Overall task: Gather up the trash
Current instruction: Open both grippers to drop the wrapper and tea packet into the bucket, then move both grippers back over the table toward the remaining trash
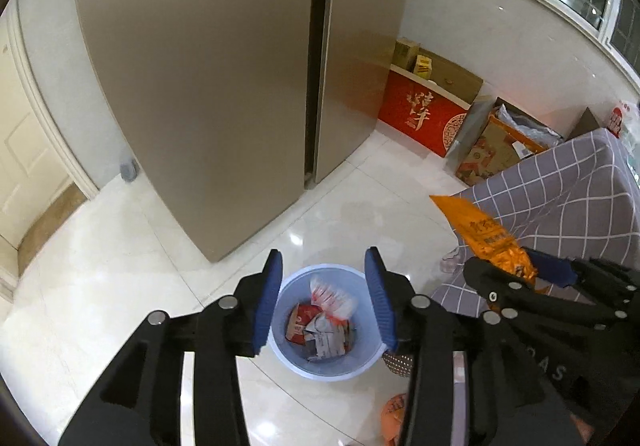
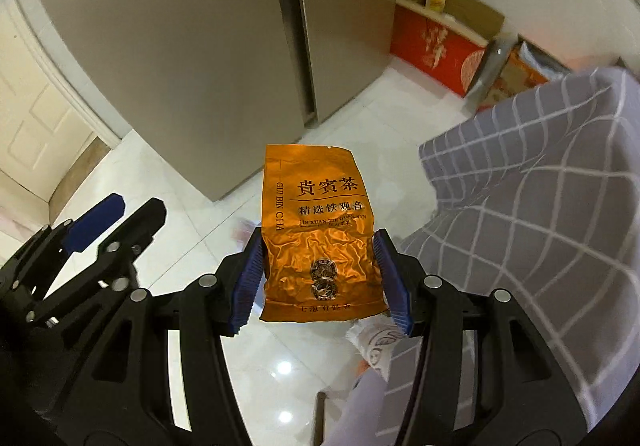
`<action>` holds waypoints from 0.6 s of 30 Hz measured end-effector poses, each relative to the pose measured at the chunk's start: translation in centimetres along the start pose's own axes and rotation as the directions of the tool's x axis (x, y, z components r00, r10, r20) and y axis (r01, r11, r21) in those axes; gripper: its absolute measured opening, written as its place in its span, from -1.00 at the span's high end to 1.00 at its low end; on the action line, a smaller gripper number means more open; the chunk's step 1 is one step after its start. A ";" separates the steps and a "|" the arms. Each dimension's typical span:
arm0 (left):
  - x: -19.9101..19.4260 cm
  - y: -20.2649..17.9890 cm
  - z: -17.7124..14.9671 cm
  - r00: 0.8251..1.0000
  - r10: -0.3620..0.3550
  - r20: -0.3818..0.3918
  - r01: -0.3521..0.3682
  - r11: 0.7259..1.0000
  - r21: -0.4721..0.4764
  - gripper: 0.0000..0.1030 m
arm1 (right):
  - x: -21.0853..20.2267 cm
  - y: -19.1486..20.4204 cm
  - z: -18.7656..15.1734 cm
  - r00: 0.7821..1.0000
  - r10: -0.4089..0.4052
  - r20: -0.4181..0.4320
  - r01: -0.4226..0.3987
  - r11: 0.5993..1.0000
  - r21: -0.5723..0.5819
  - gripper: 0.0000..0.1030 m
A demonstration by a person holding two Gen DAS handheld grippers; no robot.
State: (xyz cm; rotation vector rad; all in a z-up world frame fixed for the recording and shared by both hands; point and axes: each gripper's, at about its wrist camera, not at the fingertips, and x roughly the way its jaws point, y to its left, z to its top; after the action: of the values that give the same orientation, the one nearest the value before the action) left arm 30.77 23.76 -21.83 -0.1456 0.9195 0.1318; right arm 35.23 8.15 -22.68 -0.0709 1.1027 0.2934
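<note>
Right fingers (image 2: 320, 274) pinch an orange tea packet (image 2: 316, 230); left fingers (image 1: 324, 302) spread, empty, above the bin (image 1: 288, 360).

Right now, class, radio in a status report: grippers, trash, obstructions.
Left gripper open, empty, over blue bin. Right gripper shut on orange tea packet. Checked cloth close on the right.

The checked cloth (image 2: 540, 206) blurs at the right edge, hiding whatever it covers beneath.
</note>
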 end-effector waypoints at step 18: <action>-0.8 4.7 -1.9 0.996 0.084 -0.023 -0.086 0.994 -0.072 0.18 | 2.7 2.0 -0.5 0.997 0.016 -0.076 -0.016 1.000 0.004 -0.37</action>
State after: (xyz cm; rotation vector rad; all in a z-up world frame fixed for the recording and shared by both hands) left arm 27.99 28.04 -22.61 -0.1759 0.9416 0.2436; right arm 35.32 10.52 -25.10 -0.0712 1.1795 0.3051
